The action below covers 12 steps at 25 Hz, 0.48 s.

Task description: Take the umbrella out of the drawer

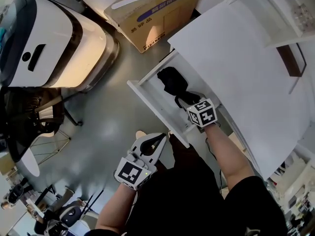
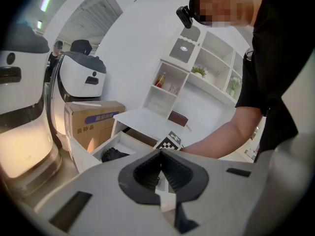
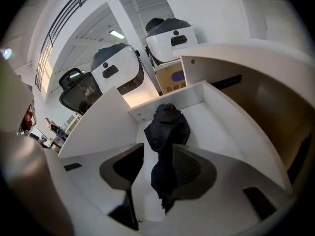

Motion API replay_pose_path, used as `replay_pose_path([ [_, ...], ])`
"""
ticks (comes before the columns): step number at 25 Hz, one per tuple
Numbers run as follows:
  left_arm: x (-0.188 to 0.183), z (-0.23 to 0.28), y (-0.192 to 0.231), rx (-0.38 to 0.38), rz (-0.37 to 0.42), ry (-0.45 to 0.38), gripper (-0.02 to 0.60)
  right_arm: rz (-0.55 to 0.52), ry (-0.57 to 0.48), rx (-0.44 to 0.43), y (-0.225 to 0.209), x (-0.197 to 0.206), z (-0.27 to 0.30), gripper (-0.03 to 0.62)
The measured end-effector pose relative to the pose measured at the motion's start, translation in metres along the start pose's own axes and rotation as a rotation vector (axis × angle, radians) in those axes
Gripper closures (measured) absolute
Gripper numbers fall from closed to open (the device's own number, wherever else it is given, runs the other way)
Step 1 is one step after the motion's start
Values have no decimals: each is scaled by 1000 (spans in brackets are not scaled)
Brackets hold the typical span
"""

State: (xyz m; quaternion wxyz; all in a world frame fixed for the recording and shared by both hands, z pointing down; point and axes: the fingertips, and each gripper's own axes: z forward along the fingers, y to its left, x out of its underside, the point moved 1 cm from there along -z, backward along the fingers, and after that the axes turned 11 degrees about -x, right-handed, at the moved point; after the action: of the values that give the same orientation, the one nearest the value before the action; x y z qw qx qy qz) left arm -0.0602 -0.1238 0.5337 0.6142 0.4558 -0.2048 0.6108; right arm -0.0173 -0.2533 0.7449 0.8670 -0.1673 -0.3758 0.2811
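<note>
Umbrella (image 3: 167, 127) lies lengthwise in drawer (image 3: 224, 119), near end between parted jaws of right tool (image 3: 158, 154).

the drawer (image 1: 152, 107) is pulled out and open on top, so the way in is from above. its white walls hem both long sides and the desk top (image 1: 236, 58) covers its inner end. the umbrella (image 1: 172, 81) fills the middle, leaving bare bottom on either side, and the floor (image 1: 113, 117) before the drawer front is free.
</note>
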Motion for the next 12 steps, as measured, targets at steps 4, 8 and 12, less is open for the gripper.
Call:
replay_pose_path([
  [4,6,-2,3,-11,-22,27,577,-5,46,19,-15,7,19,404],
  [8,16,-3,4,-25,-44,50,577,-20,90,20,-24,14,33,378],
  [12,22,-5,9,-40,-65,63,577,-36,135,17,-29,22,47,370],
])
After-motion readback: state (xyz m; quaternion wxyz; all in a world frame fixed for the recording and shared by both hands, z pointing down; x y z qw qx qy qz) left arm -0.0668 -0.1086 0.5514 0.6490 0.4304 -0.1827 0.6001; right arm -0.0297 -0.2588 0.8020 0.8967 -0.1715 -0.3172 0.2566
